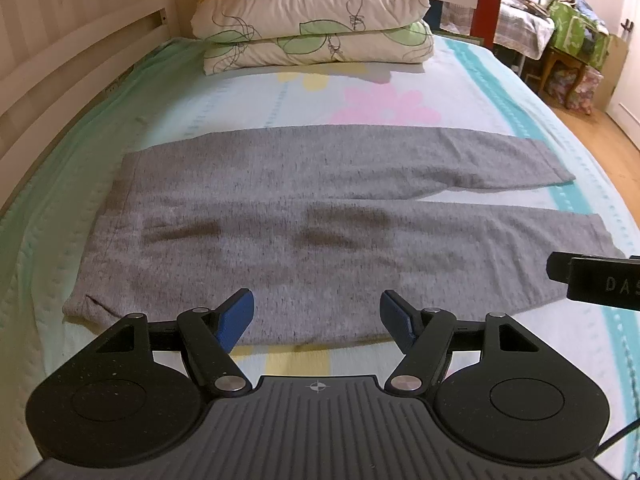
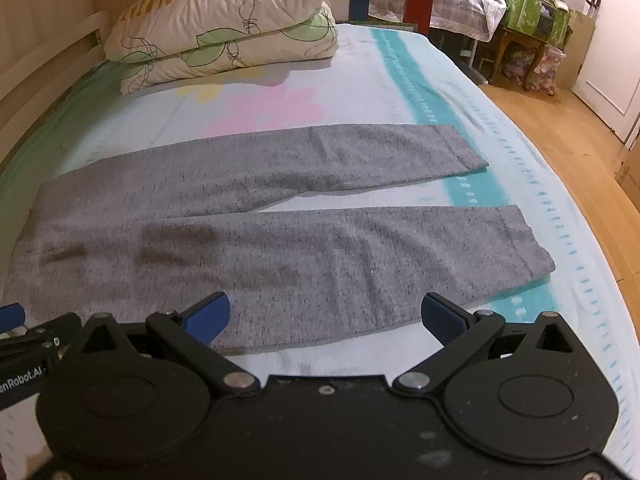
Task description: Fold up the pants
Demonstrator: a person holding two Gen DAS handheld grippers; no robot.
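"DAS" on right gripper (image 1: 600, 284); "nRobot.AI" on left gripper (image 2: 20, 380).

The grey marled pants (image 1: 304, 216) lay flat and unfolded across the bed (image 1: 440, 88), waistband left, both legs slightly parted, reaching right.

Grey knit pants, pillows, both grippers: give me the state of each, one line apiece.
Grey knit pants: spread flat on the bed, unfolded, legs apart, not gripped.
Two cream leaf-print pillows: stacked at the head of the bed.
Left gripper: open, holding nothing, over the pants' near edge.
Right gripper: wide open, holding nothing, over the near leg.
Flower-print bedsheet: laid smooth.
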